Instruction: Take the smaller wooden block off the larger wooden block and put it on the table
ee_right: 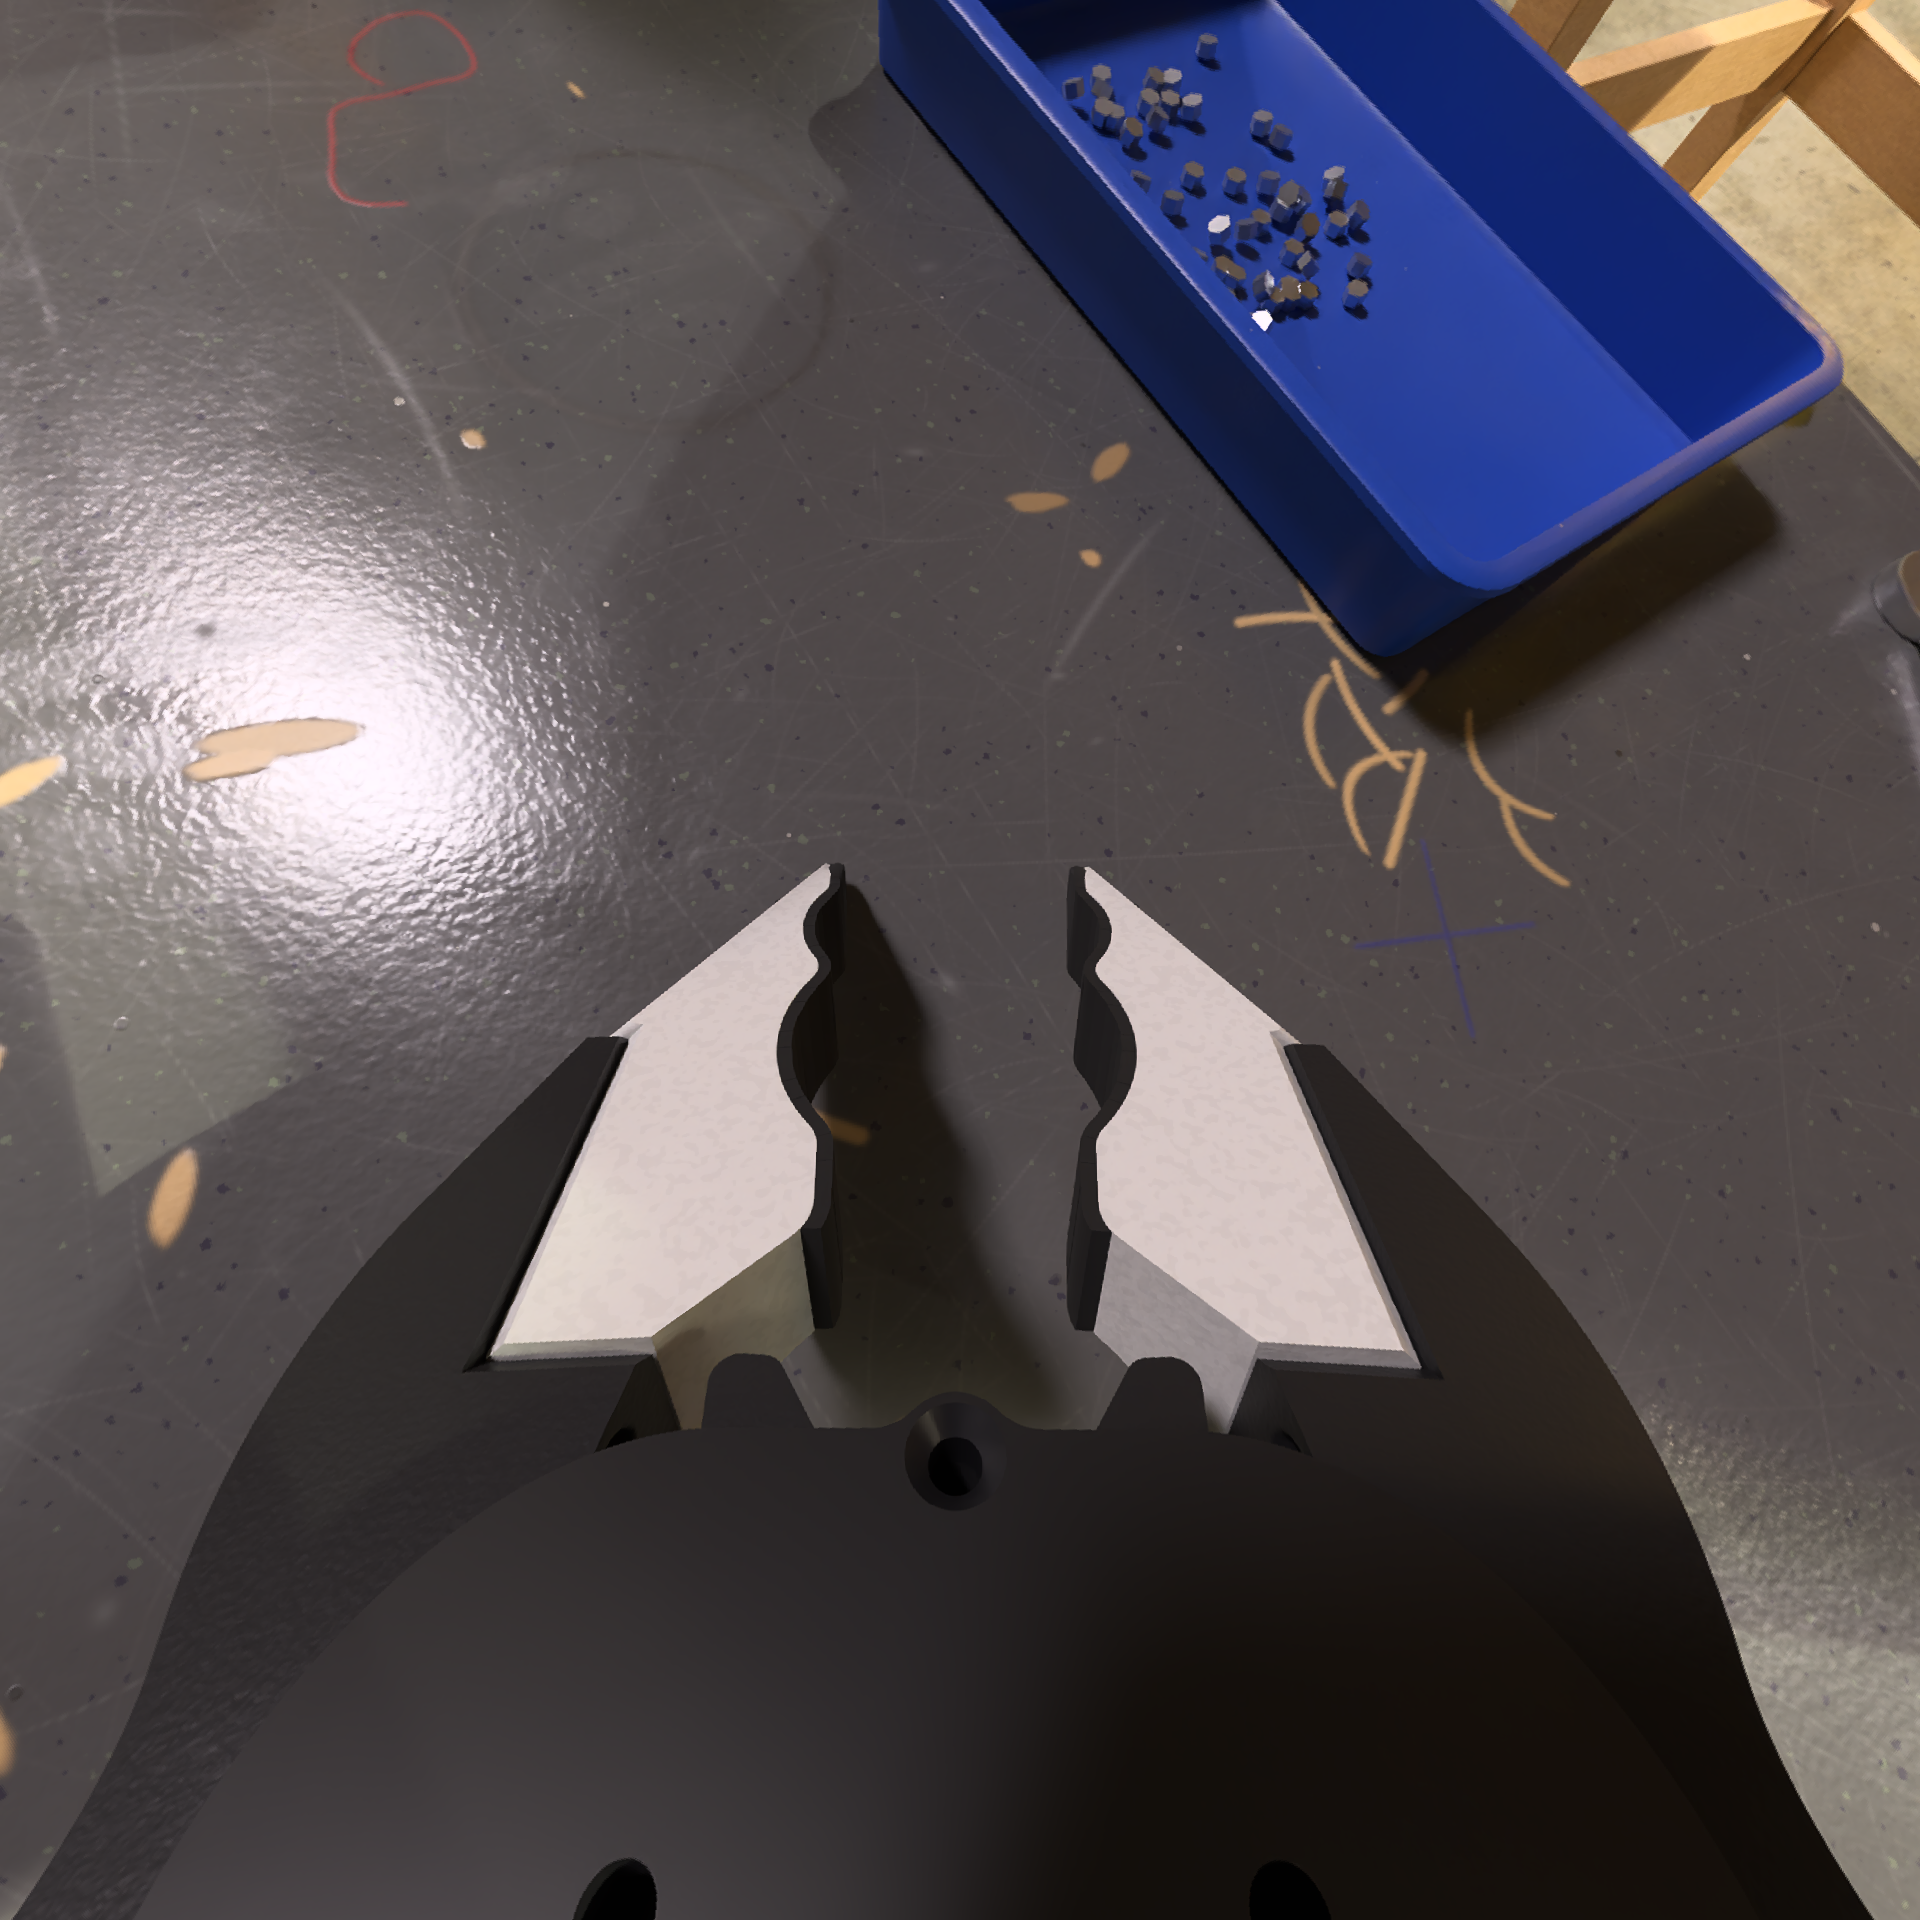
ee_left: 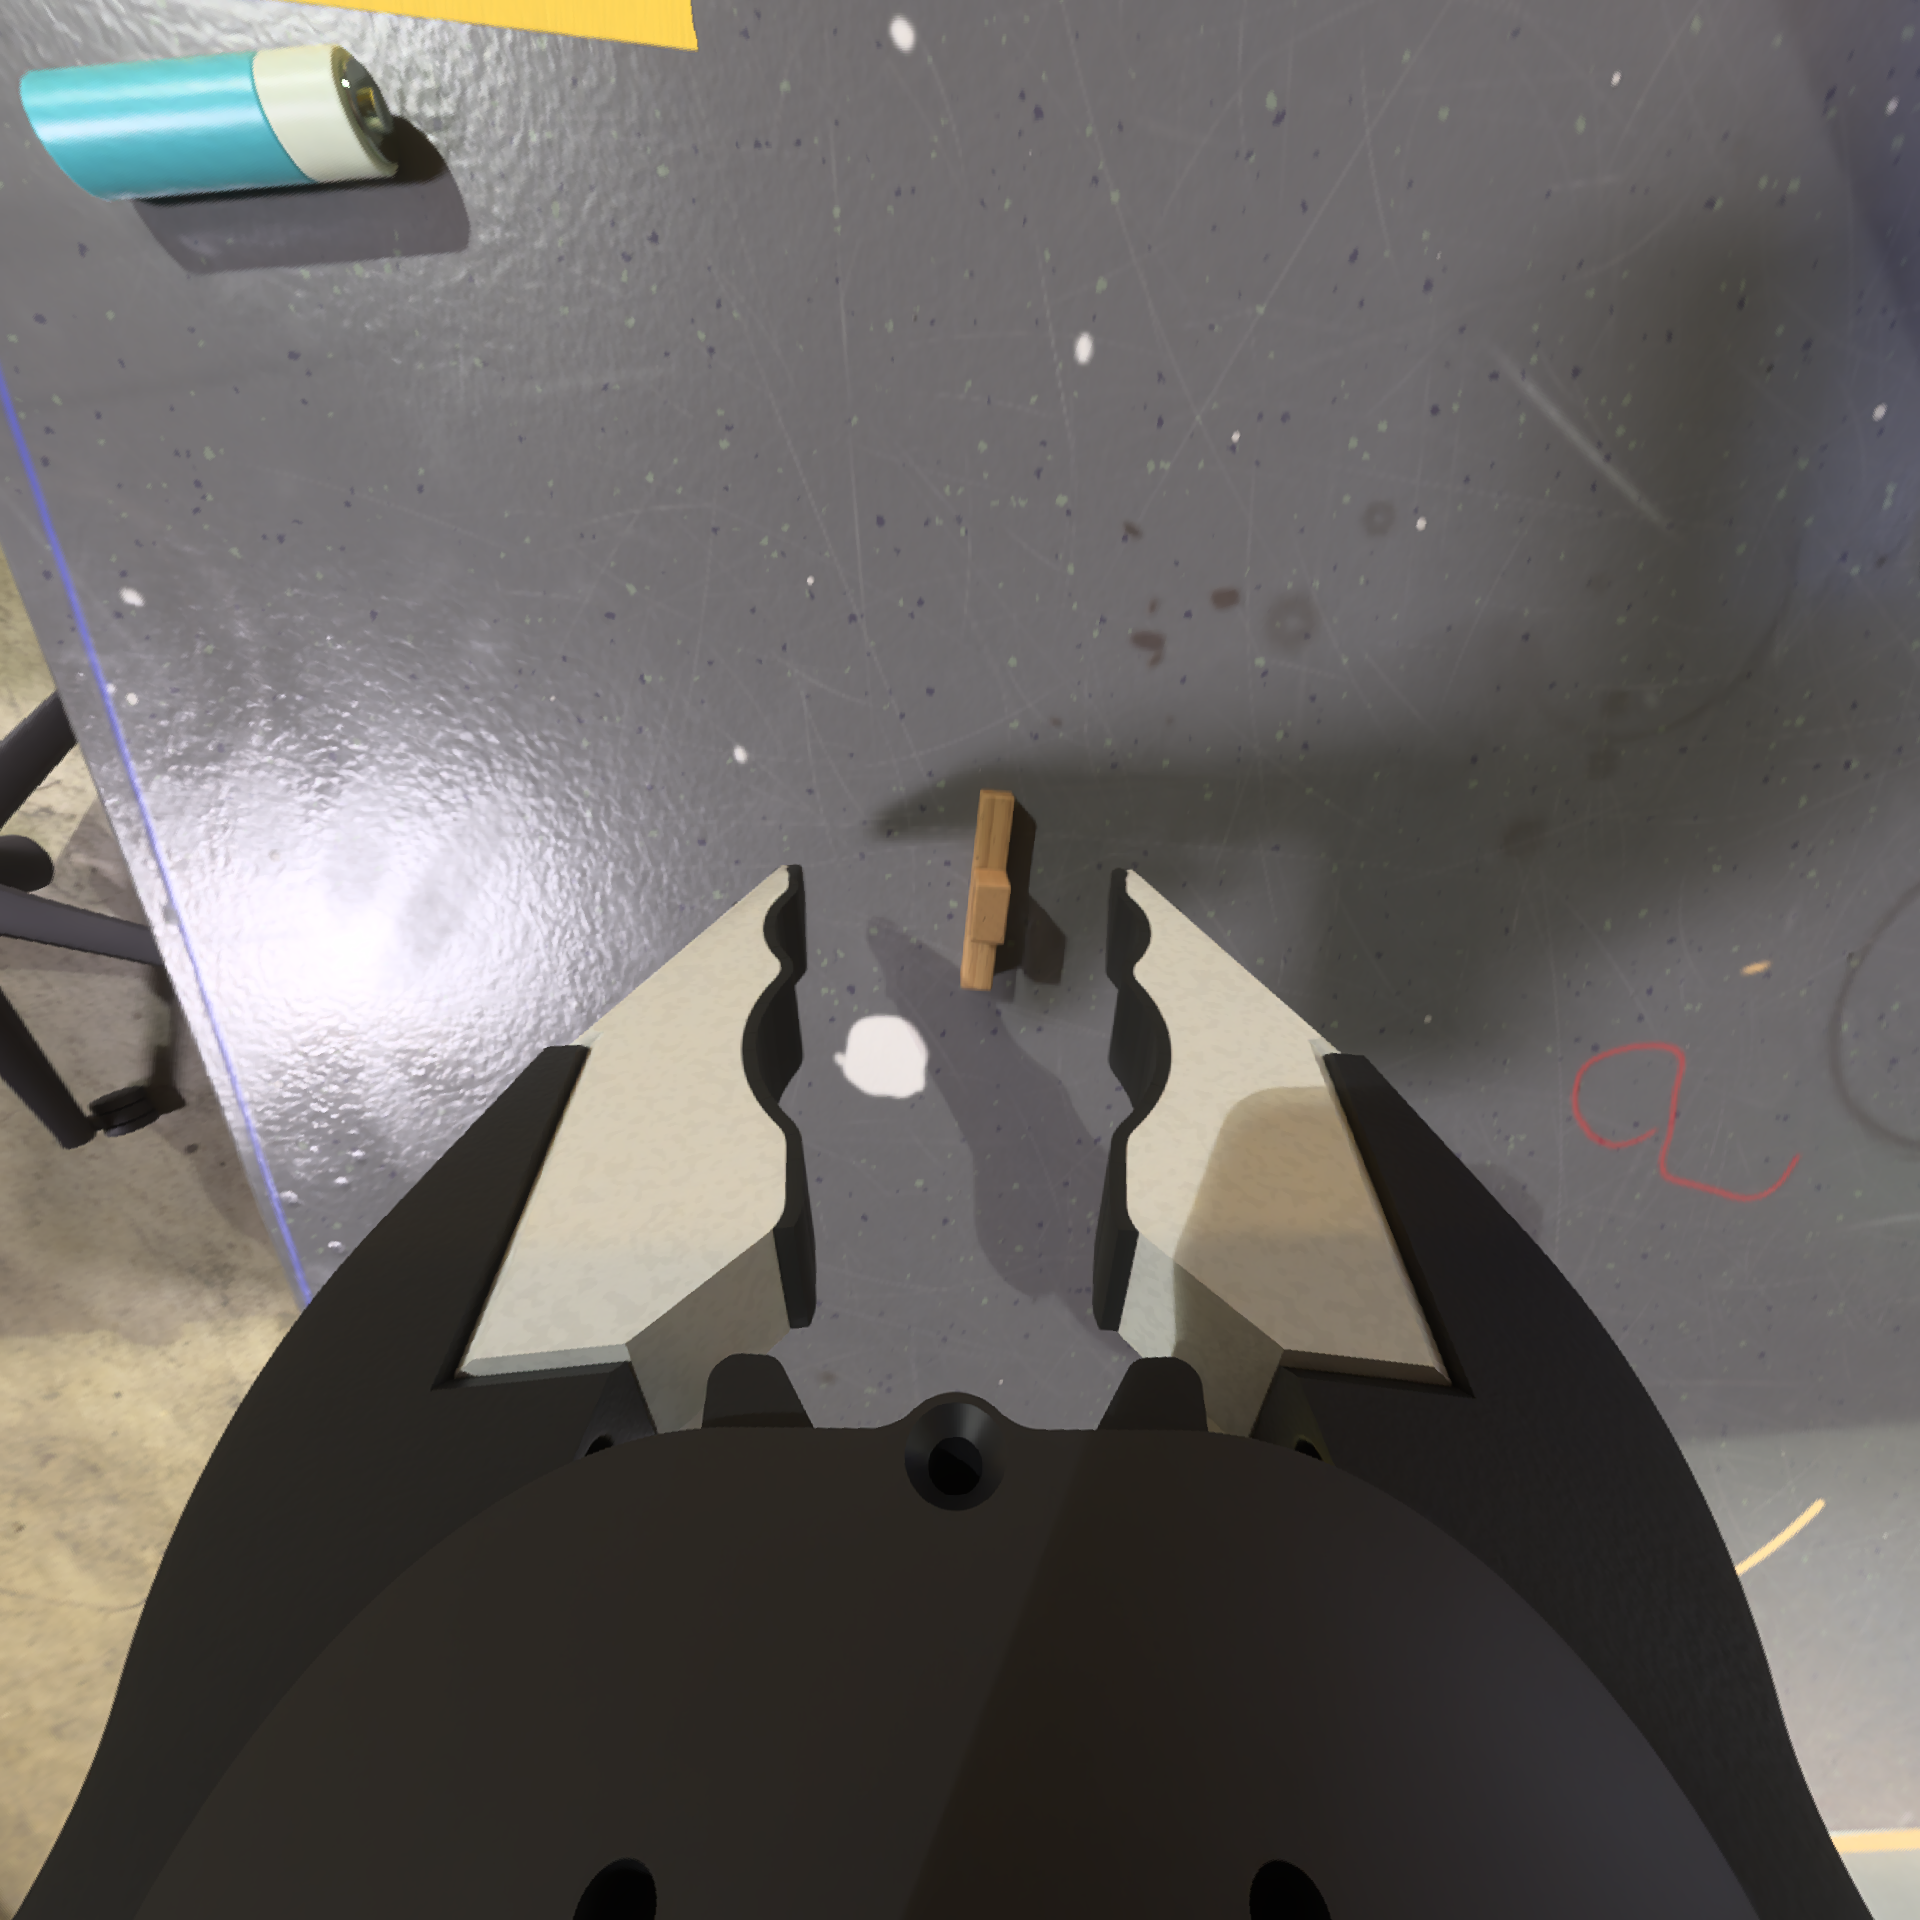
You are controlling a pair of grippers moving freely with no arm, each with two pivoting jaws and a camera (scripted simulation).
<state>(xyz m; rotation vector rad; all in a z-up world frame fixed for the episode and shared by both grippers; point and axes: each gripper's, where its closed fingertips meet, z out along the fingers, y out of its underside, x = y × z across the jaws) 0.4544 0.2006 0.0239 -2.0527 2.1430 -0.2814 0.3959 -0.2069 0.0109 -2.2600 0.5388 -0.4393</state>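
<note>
In the left wrist view a long, thin larger wooden block [ee_left: 994, 831] lies on the grey table, with the smaller wooden block [ee_left: 987, 906] sitting on its middle. My left gripper [ee_left: 958, 883] is open and empty, above the table, and the blocks show between and just beyond its fingertips. In the right wrist view my right gripper [ee_right: 956, 881] is open and empty over bare dark table; no wooden block shows in that view.
A teal and cream cylinder [ee_left: 208, 123] lies at the far left, near a yellow sheet [ee_left: 499, 16]. The table's left edge [ee_left: 156, 831] drops to the floor and a chair base [ee_left: 62, 935]. A blue bin [ee_right: 1434, 312] with several small metal nuts stands at the right view's upper right.
</note>
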